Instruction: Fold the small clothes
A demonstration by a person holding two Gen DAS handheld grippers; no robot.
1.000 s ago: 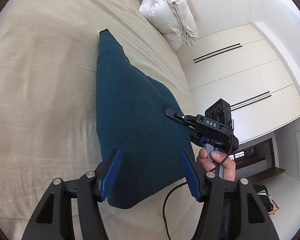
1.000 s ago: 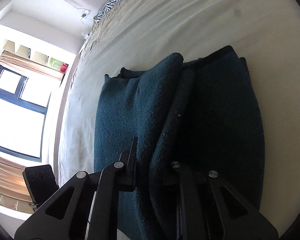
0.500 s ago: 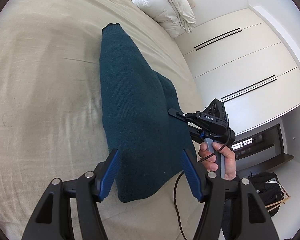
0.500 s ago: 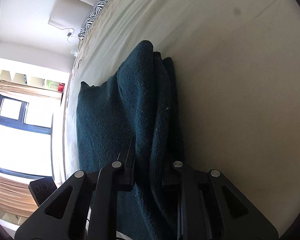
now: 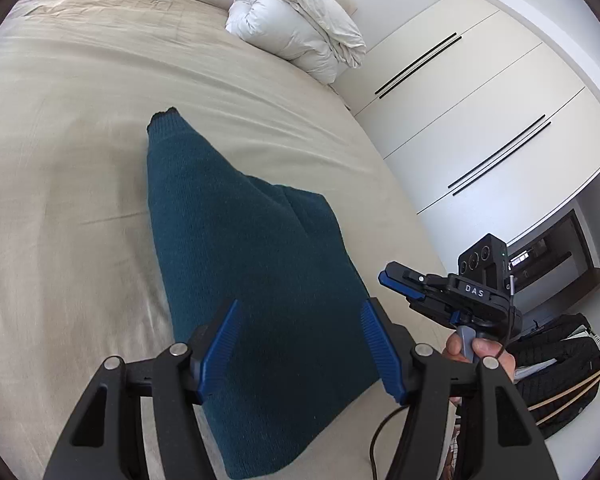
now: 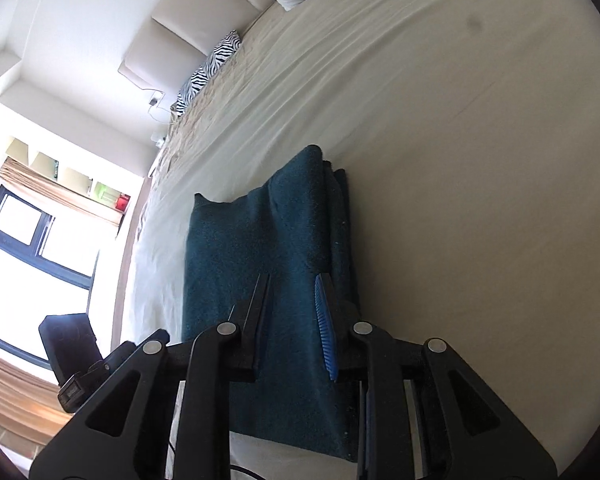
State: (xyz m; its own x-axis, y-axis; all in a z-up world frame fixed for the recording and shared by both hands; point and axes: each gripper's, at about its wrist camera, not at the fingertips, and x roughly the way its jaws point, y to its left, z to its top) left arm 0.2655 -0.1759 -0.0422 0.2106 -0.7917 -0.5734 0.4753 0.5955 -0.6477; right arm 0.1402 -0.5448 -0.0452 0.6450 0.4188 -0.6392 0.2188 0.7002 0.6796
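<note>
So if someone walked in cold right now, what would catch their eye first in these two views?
The teal knit, folded and lying flat mid-bed, dark against the beige cover. Next, the two grippers at its near end: the left gripper open above it, and the right gripper off its right edge, jaws just opening, nothing pinched. Farther back, a white duvet is bundled at the headboard.

Black grippers with blue ribbed fingers (image 5: 220, 344), silver screws (one body (image 5: 476, 292) marked "DAS"), black cable.
</note>
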